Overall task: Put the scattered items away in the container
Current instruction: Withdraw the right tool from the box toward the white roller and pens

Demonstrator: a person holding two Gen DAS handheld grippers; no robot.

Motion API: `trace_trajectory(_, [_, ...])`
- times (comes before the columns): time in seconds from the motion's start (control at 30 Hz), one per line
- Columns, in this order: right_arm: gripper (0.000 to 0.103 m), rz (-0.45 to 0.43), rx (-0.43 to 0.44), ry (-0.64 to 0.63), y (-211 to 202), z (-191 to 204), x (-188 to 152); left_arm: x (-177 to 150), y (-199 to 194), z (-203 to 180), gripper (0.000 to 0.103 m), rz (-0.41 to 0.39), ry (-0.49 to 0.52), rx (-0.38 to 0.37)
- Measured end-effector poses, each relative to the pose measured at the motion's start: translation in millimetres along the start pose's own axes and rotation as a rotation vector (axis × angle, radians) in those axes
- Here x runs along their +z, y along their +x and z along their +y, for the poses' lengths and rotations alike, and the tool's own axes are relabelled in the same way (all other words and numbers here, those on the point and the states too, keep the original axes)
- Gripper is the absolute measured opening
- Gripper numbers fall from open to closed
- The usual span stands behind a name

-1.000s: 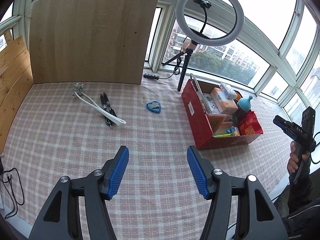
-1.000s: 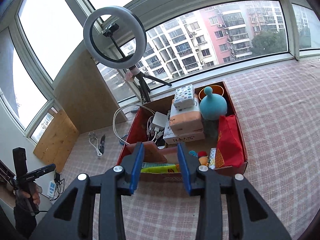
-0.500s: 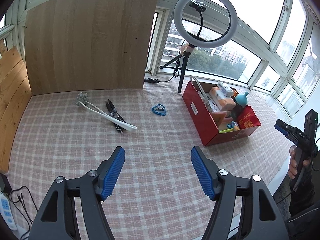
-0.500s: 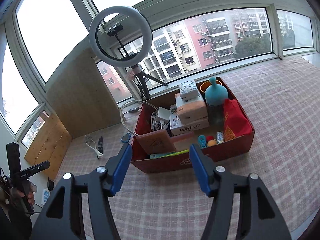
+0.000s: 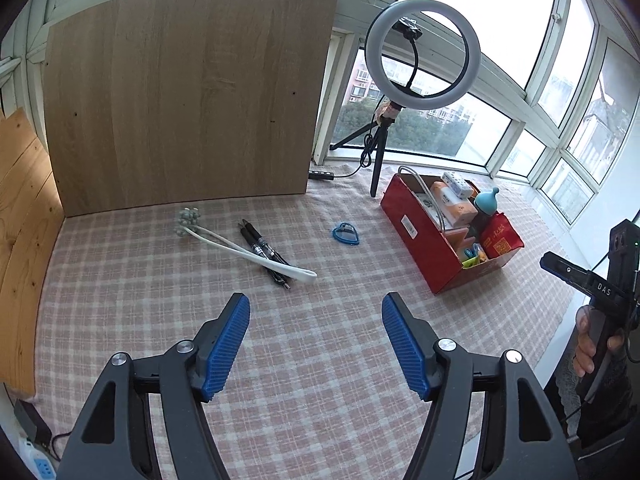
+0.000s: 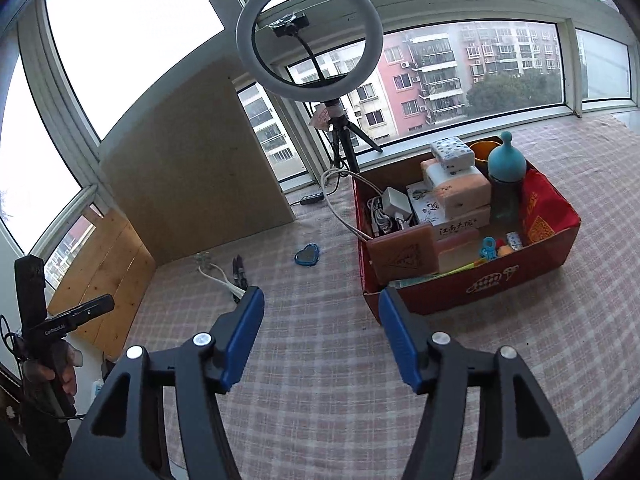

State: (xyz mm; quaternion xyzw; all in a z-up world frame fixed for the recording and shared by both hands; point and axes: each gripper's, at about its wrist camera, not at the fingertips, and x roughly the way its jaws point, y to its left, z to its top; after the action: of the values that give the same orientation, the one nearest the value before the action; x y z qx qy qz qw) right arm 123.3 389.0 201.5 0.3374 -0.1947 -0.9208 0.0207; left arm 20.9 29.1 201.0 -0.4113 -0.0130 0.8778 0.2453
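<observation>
Left wrist view
Left gripper (image 5: 316,344): jaws held apart, nothing between them, above the checked table (image 5: 120,280).
Scattered items: white massager (image 5: 240,250) lying across two black pens (image 5: 264,254); blue heart (image 5: 346,234) near them.
Red box (image 5: 424,240): well to the right, packed full.

Right wrist view
Right gripper (image 6: 322,336): jaws held apart, empty, before the red box (image 6: 480,288).
Blue heart (image 6: 307,256): seen left of the box.
</observation>
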Motion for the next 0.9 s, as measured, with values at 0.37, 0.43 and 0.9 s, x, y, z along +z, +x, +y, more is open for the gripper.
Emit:
trace_trajectory(0.37, [0.059,0.078,-0.119,-0.092,77.7,59.0,0.3,13.2,48.7,29.1,0.066,0.021,0.017,-0.049])
trace_trajectory(0.43, [0.059,0.093,-0.122,-0.095,92.7,64.3,0.5,14.0,64.2,31.5,0.066,0.042,0.008,-0.078])
trace_trajectory(0.9, [0.059,0.260,-0.175,-0.259,271.3,103.3,16.7,16.4,92.0,64.5,0.066,0.050,-0.044,-0.131])
